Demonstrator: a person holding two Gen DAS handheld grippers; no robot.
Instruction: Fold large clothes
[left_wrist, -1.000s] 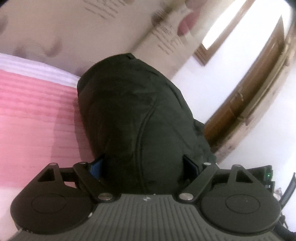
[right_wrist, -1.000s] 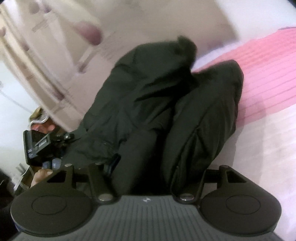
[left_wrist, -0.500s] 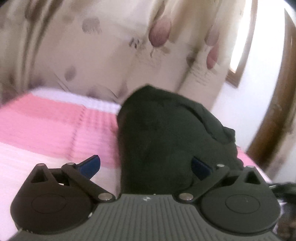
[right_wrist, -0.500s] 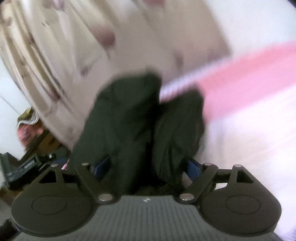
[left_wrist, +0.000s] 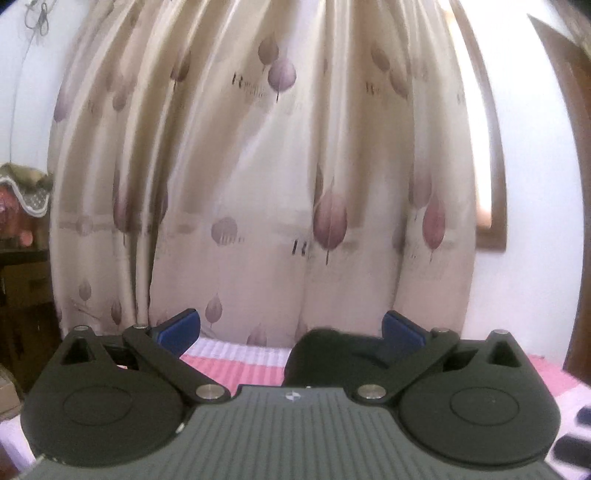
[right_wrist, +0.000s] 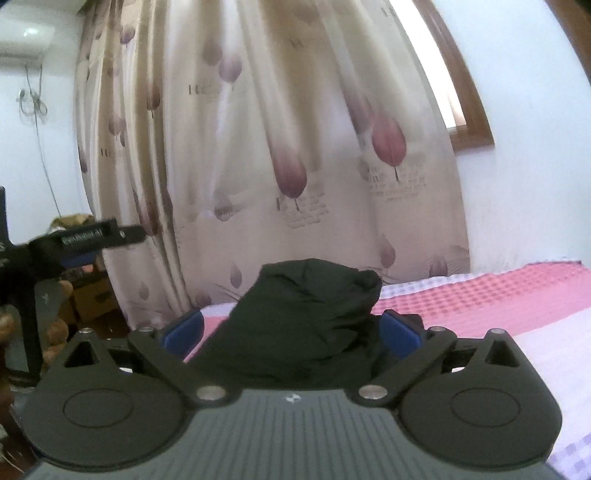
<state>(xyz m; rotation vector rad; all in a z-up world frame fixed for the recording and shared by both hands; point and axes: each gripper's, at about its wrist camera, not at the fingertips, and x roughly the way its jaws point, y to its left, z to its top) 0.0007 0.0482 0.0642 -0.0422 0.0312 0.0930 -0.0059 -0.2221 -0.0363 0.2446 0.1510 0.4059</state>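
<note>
Fingers (right_wrist: 400, 330) spread, right gripper (right_wrist: 291, 328) body hides black garment (right_wrist: 306, 314) btm.

My left gripper (left_wrist: 291, 328) and right gripper (right_wrist: 293, 326) look alike: each has a grey ribbed body bearing a small white emblem at its centre, flanked by two matt black round housings with a shallow circular recess. Black link arms run from silver pivot screws to blue fingertips (left_wrist: 181, 325), with smaller silver screws at the outer joints. Triangular cut-outs pierce both black side brackets on each unit.
</note>
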